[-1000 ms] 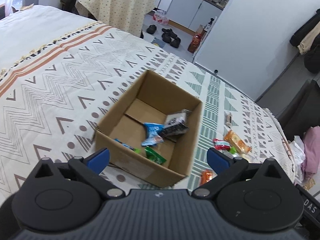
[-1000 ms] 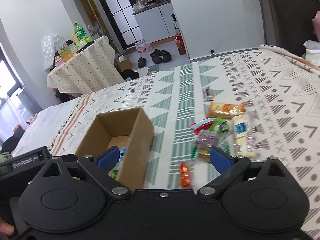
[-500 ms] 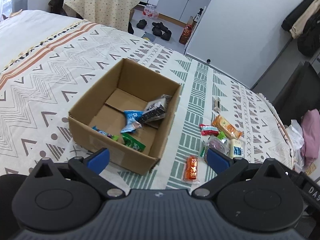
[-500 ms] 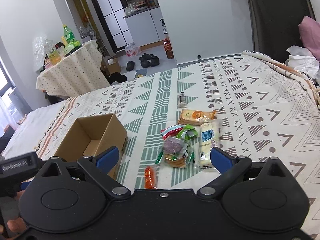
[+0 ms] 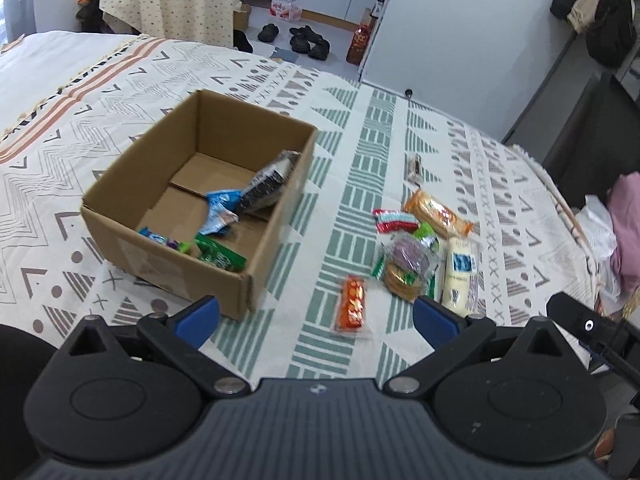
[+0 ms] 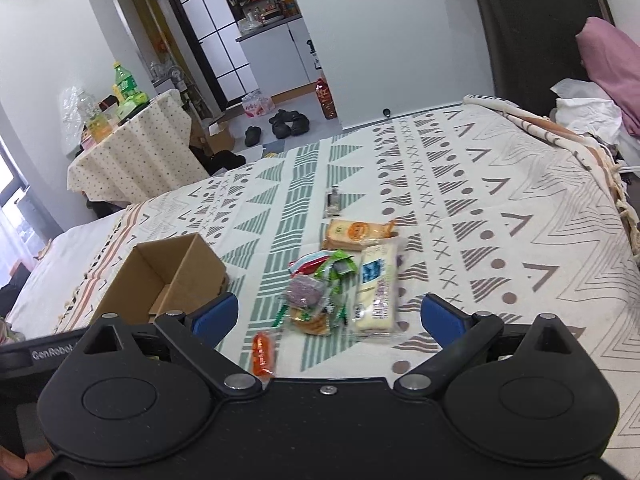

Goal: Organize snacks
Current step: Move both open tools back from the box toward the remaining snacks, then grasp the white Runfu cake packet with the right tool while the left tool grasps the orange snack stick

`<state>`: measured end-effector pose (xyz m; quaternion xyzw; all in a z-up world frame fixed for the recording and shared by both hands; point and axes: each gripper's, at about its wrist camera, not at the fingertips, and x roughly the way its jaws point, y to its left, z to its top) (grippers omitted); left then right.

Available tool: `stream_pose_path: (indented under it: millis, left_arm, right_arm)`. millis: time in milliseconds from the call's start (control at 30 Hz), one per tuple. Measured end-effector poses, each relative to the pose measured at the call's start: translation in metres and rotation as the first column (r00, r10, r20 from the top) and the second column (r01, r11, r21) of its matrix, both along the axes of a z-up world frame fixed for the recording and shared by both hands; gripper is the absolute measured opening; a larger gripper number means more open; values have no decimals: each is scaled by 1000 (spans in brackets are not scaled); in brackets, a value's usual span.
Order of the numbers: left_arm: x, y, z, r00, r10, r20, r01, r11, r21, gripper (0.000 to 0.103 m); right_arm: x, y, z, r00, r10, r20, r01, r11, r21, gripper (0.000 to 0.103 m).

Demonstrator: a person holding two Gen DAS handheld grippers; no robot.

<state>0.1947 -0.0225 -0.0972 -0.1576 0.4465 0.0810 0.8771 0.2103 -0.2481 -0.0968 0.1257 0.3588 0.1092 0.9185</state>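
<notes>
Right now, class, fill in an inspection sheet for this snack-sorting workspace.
Surface: patterned bedspread, flat.
Job's things: open cardboard box holding several packets; loose snack pile beside it; orange packet lying apart, nearest the grippers.
Clutter: small dark packet beyond the pile.
Grippers: left gripper and right gripper open, empty.
Cables: nothing seen.
Surroundings: draped table, shoes on floor.

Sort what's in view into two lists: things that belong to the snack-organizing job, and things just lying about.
Part of the job:
- cardboard box, some snacks already inside
- orange packet
- heap of wrapped snacks
- long pale packet
- cracker pack
- small dark bar
- left gripper and right gripper, both open and empty

Just lying about:
- shoes on the floor
- green bottle
- pink cloth
</notes>
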Motion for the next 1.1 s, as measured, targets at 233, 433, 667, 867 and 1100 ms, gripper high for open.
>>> stream_pose_path:
  millis: [233,433,667,867,1100]
  left_arm:
    - [8,-23,-12,999,-25,-30,26,999,34,101]
    - [16,-34,-22,999,-39,-27,39,999,22,97]
    - [31,-39,-42,998,-45,-53,44,999,-13,73]
    - [46,-39,-61,996,-50,-77,46,998,-45,57]
    - [66,-35,-86,992,-49,-113,40,996,-74,39]
  right_arm:
    - [6,-17,-9,999,-31,-17,31,999,15,99]
    - [11,-34,-24,995,-72,-73,76,996,52,98]
    - [21,-40,-42,988,-79,-134,92,991,96,93]
    - [34,-40,-56,980,-82,-181,105,987,125,84]
    - [51,-33,-71,975,-77,-209,107,985,135,79]
